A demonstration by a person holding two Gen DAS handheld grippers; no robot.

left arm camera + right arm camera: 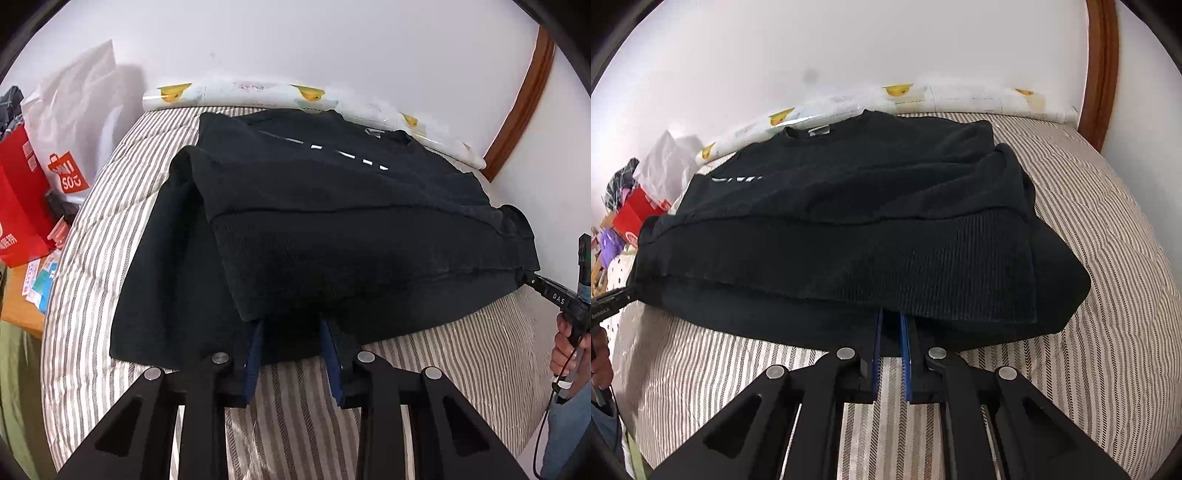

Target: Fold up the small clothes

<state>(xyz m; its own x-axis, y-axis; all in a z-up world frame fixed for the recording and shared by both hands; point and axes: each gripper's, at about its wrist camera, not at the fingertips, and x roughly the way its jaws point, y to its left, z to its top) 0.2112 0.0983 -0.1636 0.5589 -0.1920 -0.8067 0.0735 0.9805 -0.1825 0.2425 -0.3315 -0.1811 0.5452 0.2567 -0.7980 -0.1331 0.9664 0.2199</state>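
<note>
A black sweatshirt (332,221) with white chest print lies on the striped bed, its ribbed hem lifted and folded toward the collar. My left gripper (291,321) grips the near hem at the garment's left corner; its blue pads stand a little apart with cloth between them. My right gripper (891,314) is shut on the ribbed hem of the sweatshirt (868,229) at the right corner. The right gripper also shows at the right edge of the left wrist view (524,277). The left gripper shows at the left edge of the right wrist view (631,291).
The striped bedcover (92,240) fills the surface. A rolled duck-print mat (236,92) lies along the white wall. A red box (22,192) and a white shopping bag (70,122) stand left of the bed. A wooden door frame (1100,66) is at the right.
</note>
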